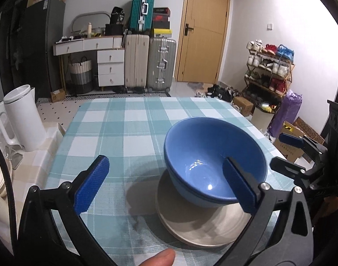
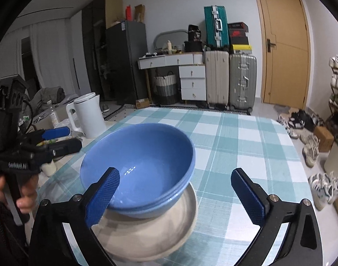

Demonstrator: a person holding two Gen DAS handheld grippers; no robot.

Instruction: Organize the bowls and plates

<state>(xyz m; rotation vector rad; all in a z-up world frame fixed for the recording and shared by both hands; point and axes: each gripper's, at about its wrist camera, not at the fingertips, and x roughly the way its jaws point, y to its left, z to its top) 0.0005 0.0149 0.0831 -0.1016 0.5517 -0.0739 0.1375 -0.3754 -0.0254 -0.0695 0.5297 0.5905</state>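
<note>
Blue bowls [image 1: 213, 155] sit nested on the beige plates [image 1: 197, 226] on the bench [image 1: 124, 133]; left gripper [image 1: 166, 184] and right gripper [image 2: 175, 197] gape wide, empty; stacking appears complete.

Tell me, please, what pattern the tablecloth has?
The tablecloth has a teal and white check, clearest in the left wrist view.

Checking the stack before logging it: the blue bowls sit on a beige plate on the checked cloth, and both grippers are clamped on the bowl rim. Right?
Not quite. Both wrist views show the left gripper and right gripper open, gripping nothing. The blue bowls do sit on the beige plate on the checked cloth.
</note>
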